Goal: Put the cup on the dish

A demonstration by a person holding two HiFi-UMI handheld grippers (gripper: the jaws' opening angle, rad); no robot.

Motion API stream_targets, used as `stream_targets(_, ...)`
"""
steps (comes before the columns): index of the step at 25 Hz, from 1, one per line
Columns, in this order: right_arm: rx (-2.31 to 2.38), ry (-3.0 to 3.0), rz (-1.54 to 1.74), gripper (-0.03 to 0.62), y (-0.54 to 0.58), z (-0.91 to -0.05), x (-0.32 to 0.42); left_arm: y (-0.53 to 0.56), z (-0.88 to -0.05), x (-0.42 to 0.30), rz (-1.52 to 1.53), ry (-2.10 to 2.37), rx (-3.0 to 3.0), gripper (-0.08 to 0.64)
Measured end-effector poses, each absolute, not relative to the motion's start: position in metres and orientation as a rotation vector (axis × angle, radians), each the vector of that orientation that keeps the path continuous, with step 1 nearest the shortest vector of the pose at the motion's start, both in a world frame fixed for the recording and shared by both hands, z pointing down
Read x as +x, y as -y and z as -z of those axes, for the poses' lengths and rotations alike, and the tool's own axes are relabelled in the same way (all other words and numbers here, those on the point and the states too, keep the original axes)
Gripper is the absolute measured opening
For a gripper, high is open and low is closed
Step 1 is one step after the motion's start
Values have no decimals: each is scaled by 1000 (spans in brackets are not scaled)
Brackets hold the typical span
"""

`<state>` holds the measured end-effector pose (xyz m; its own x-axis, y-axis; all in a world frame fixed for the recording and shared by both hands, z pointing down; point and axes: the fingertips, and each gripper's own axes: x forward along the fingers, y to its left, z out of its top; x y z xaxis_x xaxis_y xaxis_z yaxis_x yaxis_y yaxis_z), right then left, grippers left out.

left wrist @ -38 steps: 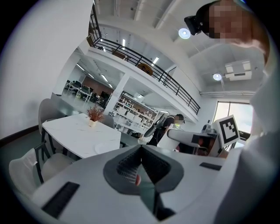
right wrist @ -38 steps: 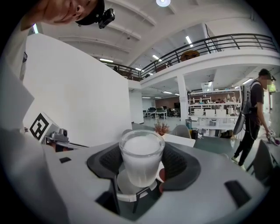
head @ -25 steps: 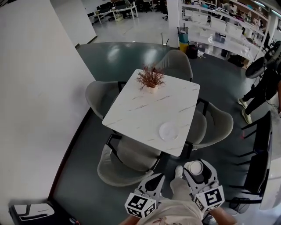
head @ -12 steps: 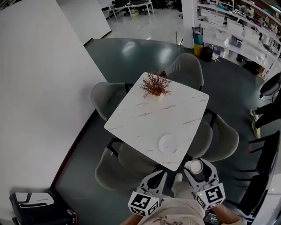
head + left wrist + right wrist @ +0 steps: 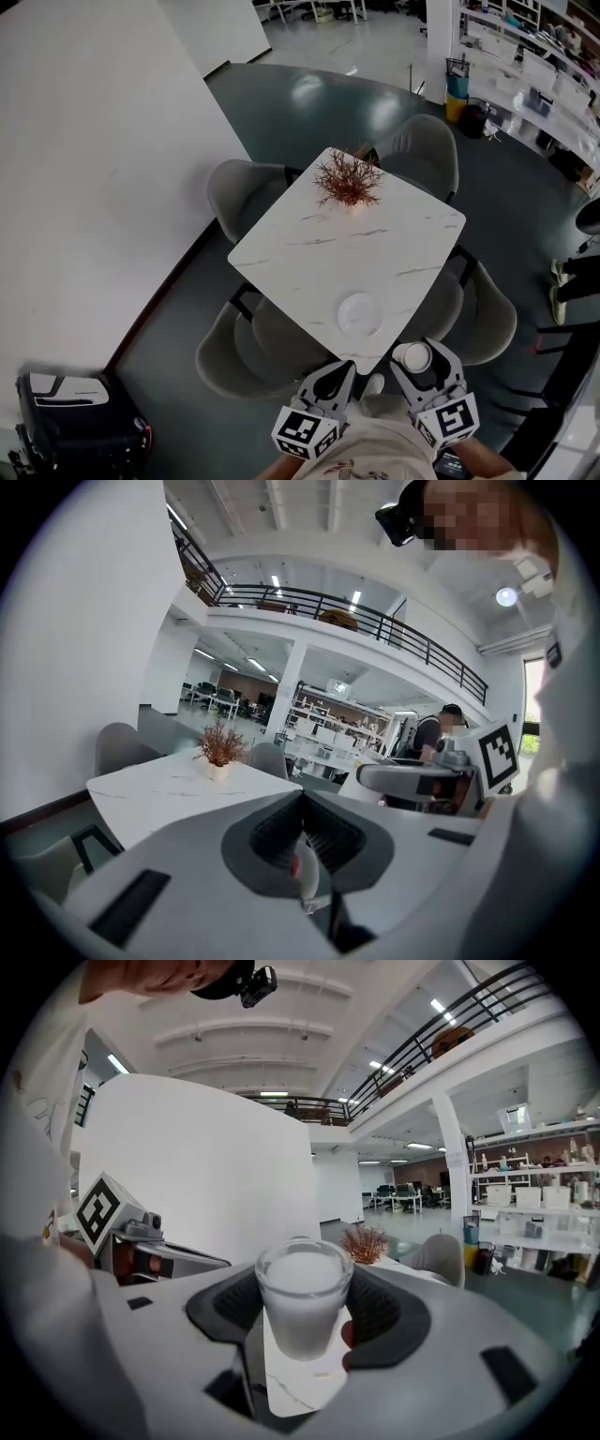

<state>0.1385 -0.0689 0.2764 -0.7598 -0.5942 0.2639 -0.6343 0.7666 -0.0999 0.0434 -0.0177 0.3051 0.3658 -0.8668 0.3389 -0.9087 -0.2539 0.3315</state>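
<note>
Here, right tongs point(image 5: 418, 354) gripping cup point(image 5: 303, 1299), left tongs point(image 5: 338, 369) closed, dish point(image 5: 360, 314) on table point(image 5: 309, 253).

Head cam: high, steeply down on marble table point(image 5: 375, 246); left gripper point(image 5: 336, 375), right gripper point(image 5: 416, 354) cams: low, along jaws, twd same table, dried plant point(image 5: 347, 180).

Head view. The dish point(image 5: 360, 314) lies on the worktop point(image 5: 375, 246), close to its near corner. The potted plant point(image 5: 348, 180) stands at the far corner, well apart from the dish. Chairs point(image 5: 246, 192) stand at all four sides. Before the near corner, the left tongs point(image 5: 332, 375) and right tongs point(image 5: 418, 350) are side by side, and the cup point(image 5: 415, 358) stands between the right tongs' jaws.
</note>
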Motion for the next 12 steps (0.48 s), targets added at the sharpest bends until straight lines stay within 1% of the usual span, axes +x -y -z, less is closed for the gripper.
stream_targets(12,888,2779,-249,267,81,-285,127,30,-319,37,-144,1577,2116,5)
